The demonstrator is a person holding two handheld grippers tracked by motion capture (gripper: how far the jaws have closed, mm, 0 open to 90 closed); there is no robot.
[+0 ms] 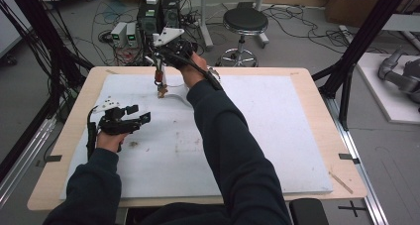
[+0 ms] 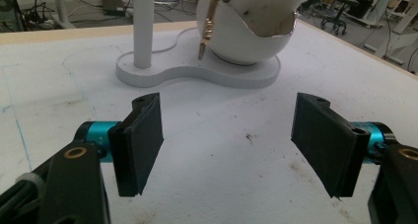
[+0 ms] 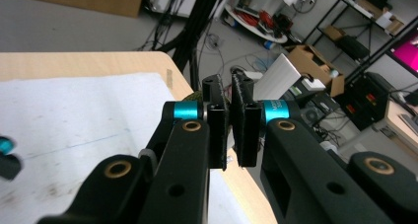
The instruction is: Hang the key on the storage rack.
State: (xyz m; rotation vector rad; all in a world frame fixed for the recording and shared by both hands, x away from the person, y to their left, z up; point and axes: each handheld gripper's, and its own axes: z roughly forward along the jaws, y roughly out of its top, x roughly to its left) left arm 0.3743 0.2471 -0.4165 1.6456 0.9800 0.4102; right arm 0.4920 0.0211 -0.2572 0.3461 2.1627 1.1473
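White mat: a white mat point(image 1: 277, 136) covers most of the wooden desk point(image 1: 317, 86); it carries scuffs and dark specks near the left edge.
Stand: a white flat base point(image 2: 197, 76) with a thin upright post point(image 2: 143, 26) sits near the desk's far edge, left of the middle.
Bowl: the left gripper view shows a white, egg-like bowl point(image 2: 241, 36) with a broken-looking rim sitting on that base; from the high view it hides behind the raised hand.
Chain: a gold-coloured chain point(image 2: 208, 26) hangs over the bowl's rim in the left gripper view; from above, a small dangling piece point(image 1: 161, 88) shows under the right gripper.
Left gripper: the left gripper point(image 1: 141, 117) rests low near the desk's left edge, pads spread wide with bare mat between them point(image 2: 226, 145); it points toward the stand, well apart from it.
Right gripper: the right gripper point(image 1: 159, 75) is held above the stand at the far edge. Its own view has the pads nearly pressed together point(image 3: 230, 125), only a thin slit between; what they pinch, if anything, I cannot tell.
Beyond the desk: a black stool point(image 1: 244, 22) and cables lie on the floor.
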